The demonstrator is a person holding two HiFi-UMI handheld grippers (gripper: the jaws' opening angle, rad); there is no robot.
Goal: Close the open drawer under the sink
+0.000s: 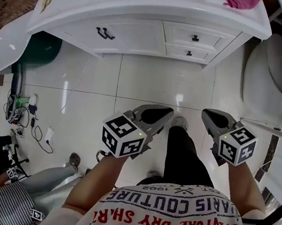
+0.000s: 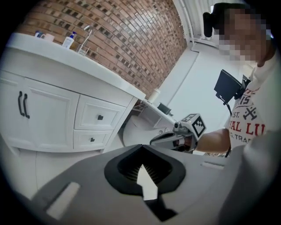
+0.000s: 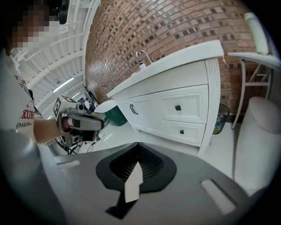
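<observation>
The white vanity (image 1: 144, 12) under the sink stands at the top of the head view. Its two small drawers, the upper drawer (image 1: 194, 38) and the lower drawer (image 1: 189, 53), both sit flush with the cabinet front, each with a black knob. They also show as the upper drawer (image 2: 100, 117) and the lower drawer (image 3: 181, 131) in the gripper views. My left gripper (image 1: 168, 111) and right gripper (image 1: 206, 113) hover over the tiled floor, well back from the cabinet, both shut and holding nothing.
A double door with black handles (image 1: 105, 32) is left of the drawers. A toilet (image 1: 269, 80) stands at the right, a green bin (image 1: 41, 50) at the left. Cables (image 1: 27, 115) lie on the floor, and another person (image 1: 11, 195) sits low at the left.
</observation>
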